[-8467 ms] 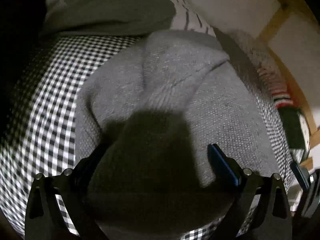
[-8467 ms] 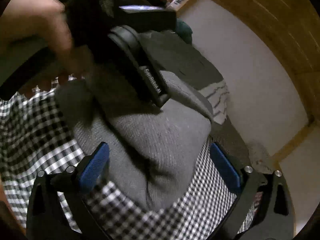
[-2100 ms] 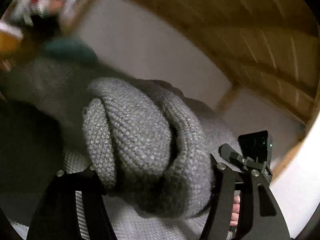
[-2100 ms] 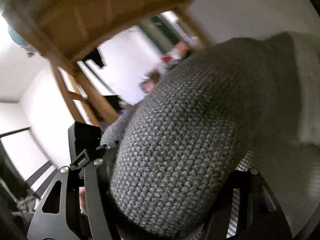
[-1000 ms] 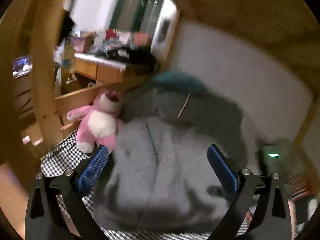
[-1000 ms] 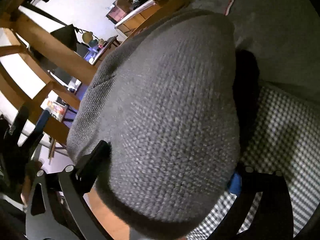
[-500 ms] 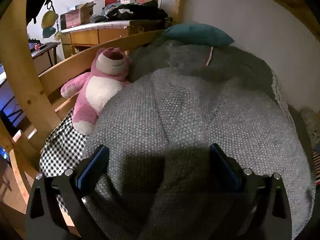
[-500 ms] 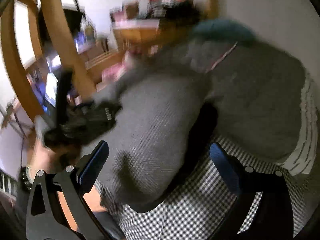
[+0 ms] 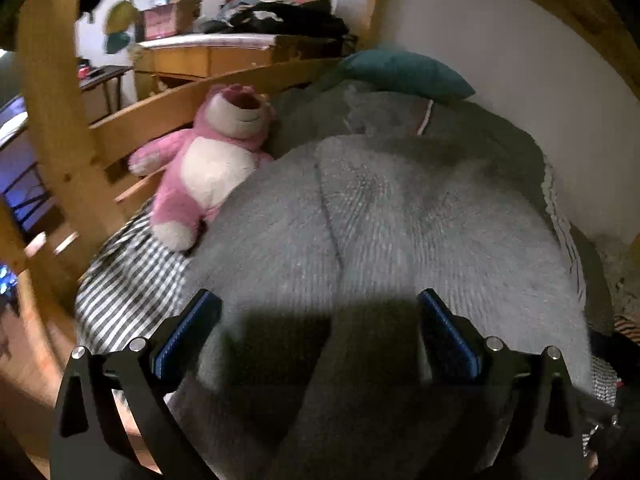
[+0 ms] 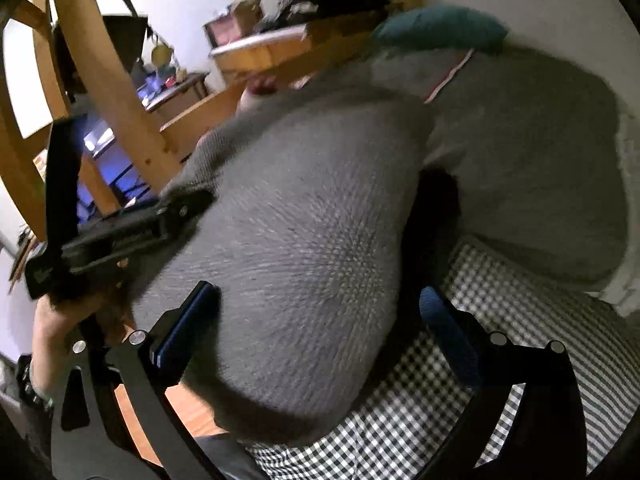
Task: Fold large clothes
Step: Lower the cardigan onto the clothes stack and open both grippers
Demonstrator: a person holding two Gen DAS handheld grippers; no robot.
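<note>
Checked bedsheet (image 10: 500, 320) carries the folded grey sweater (image 9: 380, 220). Left claw (image 9: 316, 330) and right claw (image 10: 320, 320) hover over it, both spread wide, empty. Pink plush bear (image 9: 216, 156) shows clearly only in left view; person's hand (image 10: 60, 320) only in right.

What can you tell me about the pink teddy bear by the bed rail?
The teddy bear is plush, pink with a white belly and muzzle and a dark pink nose. It sits leaning against the wooden rail on the checked sheet. The grey sweater lies against its side. No claw touches it.
</note>
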